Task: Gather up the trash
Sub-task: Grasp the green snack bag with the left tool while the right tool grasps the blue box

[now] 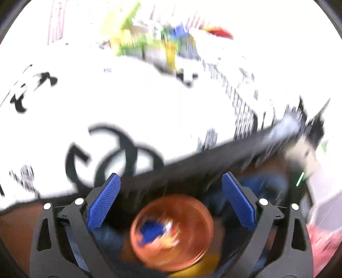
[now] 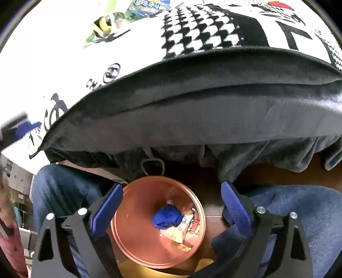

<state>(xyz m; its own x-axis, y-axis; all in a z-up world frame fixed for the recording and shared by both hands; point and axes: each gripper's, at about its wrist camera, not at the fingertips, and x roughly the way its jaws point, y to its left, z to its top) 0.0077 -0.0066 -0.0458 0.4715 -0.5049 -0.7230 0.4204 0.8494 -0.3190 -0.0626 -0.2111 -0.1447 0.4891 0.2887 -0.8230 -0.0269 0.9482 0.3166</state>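
Note:
An orange-brown bin (image 2: 136, 241) stands on the floor below the bed edge, holding a crumpled blue scrap (image 2: 167, 218) and several colourful wrappers (image 2: 186, 228). My right gripper (image 2: 171, 205) is open and empty above the bin. The bin also shows in the blurred left wrist view (image 1: 190, 239). My left gripper (image 1: 171, 198) is open and empty above it. More wrappers (image 1: 149, 42) lie far back on the white printed bedspread (image 1: 149, 102); they also show in the right wrist view (image 2: 128, 15).
A black-and-grey cushion edge (image 2: 213, 102) overhangs the bin. A person's knees in blue jeans (image 2: 299, 213) flank the bin. The left gripper's blue finger (image 2: 25, 128) shows at the right view's left edge.

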